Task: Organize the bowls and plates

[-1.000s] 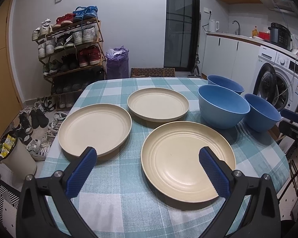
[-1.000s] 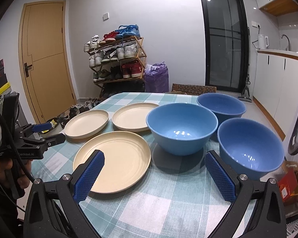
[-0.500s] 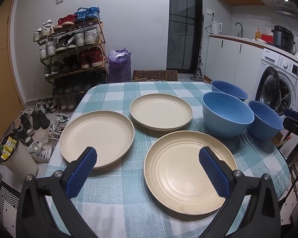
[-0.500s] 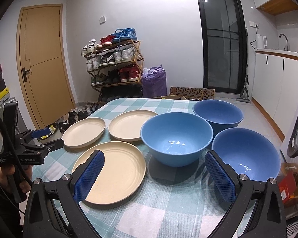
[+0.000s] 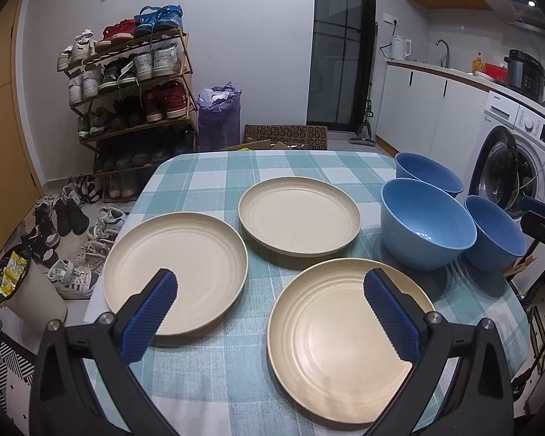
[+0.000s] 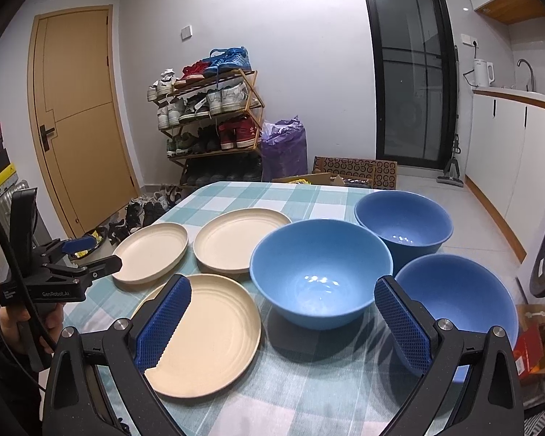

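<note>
Currently both your grippers hang above the near edge of the table (image 5: 214, 178), fingers spread wide, nothing held.

Landmark: the light-blue bowl (image 6: 321, 272), the largest of the three bowls.
- Left of it, touching nothing: near cream plate (image 6: 207, 330), closest to you.
- Past that plate, left of the bowl: middle cream plate (image 6: 236, 241), and further left the left cream plate (image 6: 150, 252). All three lie flat on the checked cloth, apart from each other, unstacked.
- Behind the bowl on its right: far dark-blue bowl (image 6: 403, 219), just beside it; I can't tell whether they touch.
- Right of the bowl, nearer you: near dark-blue bowl (image 6: 457, 298), just beside it, at the table's right edge.

Left gripper (image 5: 272, 312): fingers straddle the gap between the left and near plates, above them, no contact.
Right gripper (image 6: 283, 319): fingers frame the light-blue bowl from above and in front, no contact.

Your hand (image 6: 21, 321) on the left gripper's handle shows in the right wrist view.
</note>
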### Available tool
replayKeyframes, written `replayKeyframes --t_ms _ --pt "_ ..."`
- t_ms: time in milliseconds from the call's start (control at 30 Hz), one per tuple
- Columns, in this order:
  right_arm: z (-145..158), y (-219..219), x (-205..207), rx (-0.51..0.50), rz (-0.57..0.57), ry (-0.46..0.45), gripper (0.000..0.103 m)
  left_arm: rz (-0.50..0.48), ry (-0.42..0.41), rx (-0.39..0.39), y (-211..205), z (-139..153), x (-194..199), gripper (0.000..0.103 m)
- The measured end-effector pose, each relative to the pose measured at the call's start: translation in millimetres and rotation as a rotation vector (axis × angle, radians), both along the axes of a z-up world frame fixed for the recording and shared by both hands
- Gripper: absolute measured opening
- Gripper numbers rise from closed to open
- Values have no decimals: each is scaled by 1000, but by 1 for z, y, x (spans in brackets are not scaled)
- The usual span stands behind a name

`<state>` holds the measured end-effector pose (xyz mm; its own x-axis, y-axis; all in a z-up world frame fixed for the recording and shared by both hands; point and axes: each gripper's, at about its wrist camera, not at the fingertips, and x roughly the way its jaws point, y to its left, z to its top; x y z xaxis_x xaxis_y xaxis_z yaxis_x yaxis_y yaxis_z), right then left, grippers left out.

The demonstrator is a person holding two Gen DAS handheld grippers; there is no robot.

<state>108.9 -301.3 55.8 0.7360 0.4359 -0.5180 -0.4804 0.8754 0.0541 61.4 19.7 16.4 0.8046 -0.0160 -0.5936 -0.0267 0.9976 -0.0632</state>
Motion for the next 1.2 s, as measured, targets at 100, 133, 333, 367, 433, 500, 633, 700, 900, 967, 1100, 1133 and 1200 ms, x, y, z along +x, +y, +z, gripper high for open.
replayKeyframes --t_ms 100,133,333,367,433,500,633,700,900,967,1100,1133,1200 --pt "3 3 10 -6 -3 6 103 4 2 -6 4 2 6 103" --pt "3 4 12 -7 -4 9 103 9 3 -6 5 3 9 103" --pt "11 6 31 -7 -10 28 103 28 1 -4 13 11 20 103" --pt "12 6 35 0 -6 36 103 31 1 -4 15 13 23 103" --pt "15 6 41 15 6 51 103 37 -1 -3 18 16 27 103" --pt "17 6 45 18 12 52 103 43 -5 -1 21 19 31 103" --pt "24 9 52 10 20 44 103 49 -8 0 25 25 39 103" --pt "29 10 56 10 23 44 103 48 -7 0 26 26 43 103" --pt "46 12 73 25 22 63 103 33 -2 5 25 32 57 103" --pt "51 12 79 30 21 71 103 25 1 6 24 34 63 103" --pt "62 14 90 27 18 73 103 17 3 9 23 37 73 103" --pt "63 15 93 24 17 74 103 17 3 9 23 38 75 103" --pt "67 17 99 23 22 82 103 14 3 9 23 40 79 103"
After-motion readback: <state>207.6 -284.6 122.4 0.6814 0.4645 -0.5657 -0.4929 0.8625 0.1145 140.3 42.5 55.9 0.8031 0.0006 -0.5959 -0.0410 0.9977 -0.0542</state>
